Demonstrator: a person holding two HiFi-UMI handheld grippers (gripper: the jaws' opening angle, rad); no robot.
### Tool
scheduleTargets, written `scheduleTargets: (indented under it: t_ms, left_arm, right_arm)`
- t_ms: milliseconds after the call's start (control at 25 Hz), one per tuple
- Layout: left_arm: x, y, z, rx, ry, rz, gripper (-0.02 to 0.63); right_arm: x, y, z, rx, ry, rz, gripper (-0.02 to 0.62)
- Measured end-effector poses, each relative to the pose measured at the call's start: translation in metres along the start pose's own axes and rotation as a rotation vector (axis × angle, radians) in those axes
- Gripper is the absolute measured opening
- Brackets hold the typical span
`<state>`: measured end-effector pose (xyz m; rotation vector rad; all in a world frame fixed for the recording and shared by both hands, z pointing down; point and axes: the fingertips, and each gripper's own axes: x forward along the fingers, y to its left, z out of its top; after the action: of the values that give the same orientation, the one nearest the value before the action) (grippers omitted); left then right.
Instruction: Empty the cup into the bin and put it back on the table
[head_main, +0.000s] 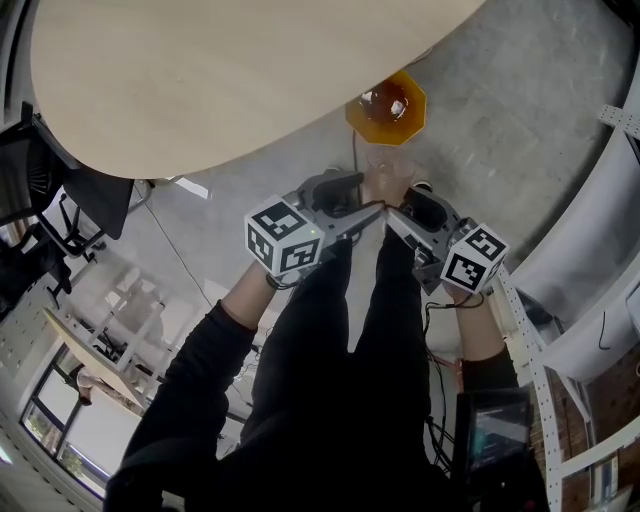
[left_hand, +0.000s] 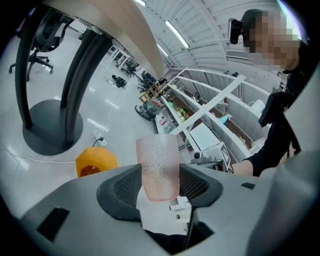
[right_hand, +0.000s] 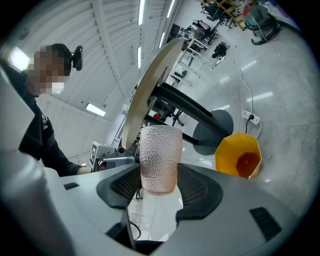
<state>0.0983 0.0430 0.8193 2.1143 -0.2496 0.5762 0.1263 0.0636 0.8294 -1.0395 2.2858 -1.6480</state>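
Note:
A translucent pink dimpled cup hangs over the floor just in front of the orange bin. Both grippers meet at it. My left gripper comes in from the left and my right gripper from the right. In the left gripper view the cup stands between the two dark pads, touching both. The right gripper view shows the same cup pinched between its pads, with the bin on the floor beyond. The bin holds something dark red. What the cup holds cannot be seen.
The round wooden table fills the upper left of the head view; its dark pedestal base stands close to the bin. A white cable and power strip lie on the floor by the base. White shelving runs along the right.

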Motion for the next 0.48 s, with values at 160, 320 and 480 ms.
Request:
scheduleTargets:
  t_ms: [160,320,480]
  left_arm:
    - [0.000,0.005,0.003,-0.029,0.006,0.004,0.250]
    - [0.001,0.008,0.002,-0.056,0.014,0.012,0.250]
    - [0.001,0.014,0.004,-0.095,0.008,0.023,0.249]
  right_arm:
    - [0.004,-0.003,0.000,0.038,-0.005,-0.004,0.235]
    - [0.005,-0.004,0.002,0.081,-0.018,-0.004,0.235]
    - [0.009,-0.008,0.004,0.115,-0.019,-0.009,0.235]
